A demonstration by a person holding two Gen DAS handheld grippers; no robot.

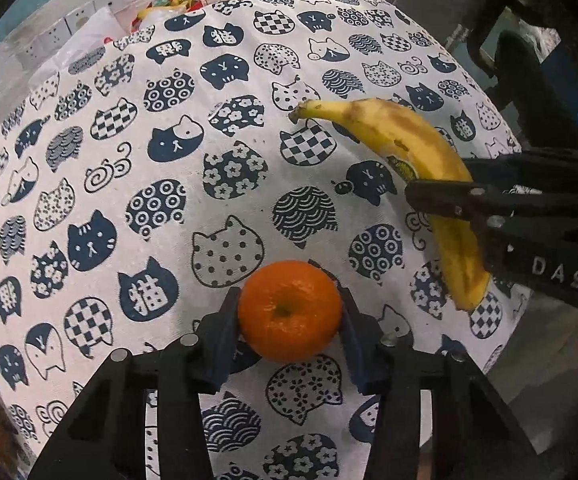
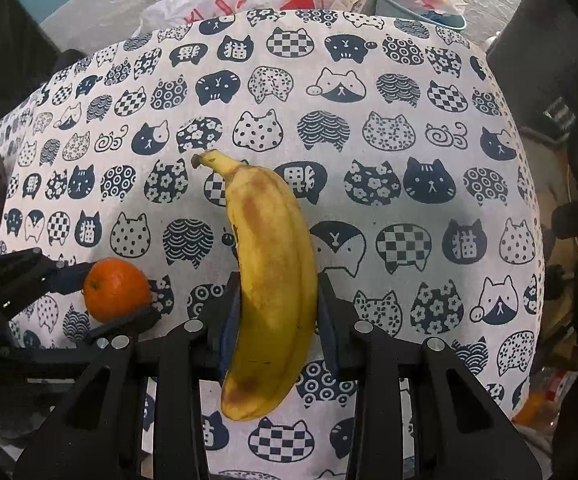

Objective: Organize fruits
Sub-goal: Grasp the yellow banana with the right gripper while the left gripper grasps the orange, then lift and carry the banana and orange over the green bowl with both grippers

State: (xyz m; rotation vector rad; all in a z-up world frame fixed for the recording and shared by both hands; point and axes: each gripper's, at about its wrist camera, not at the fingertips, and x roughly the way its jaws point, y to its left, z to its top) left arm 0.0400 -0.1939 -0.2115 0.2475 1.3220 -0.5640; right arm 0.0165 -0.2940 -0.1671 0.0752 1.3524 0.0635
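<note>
Jaws of the left gripper (image 1: pixel 289 314) clamp an orange (image 1: pixel 289 310) near the counter's (image 1: pixel 209 200) near edge. Right gripper (image 2: pixel 279 308) jaws grip a banana (image 2: pixel 273 280) at its middle, just right of the orange, above the cat-print cloth (image 2: pixel 369 160).

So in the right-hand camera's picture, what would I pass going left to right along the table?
Left gripper → round orange tangerine → right gripper clamping the yellow brown-spotted banana, all over the cat-print tablecloth.
</note>
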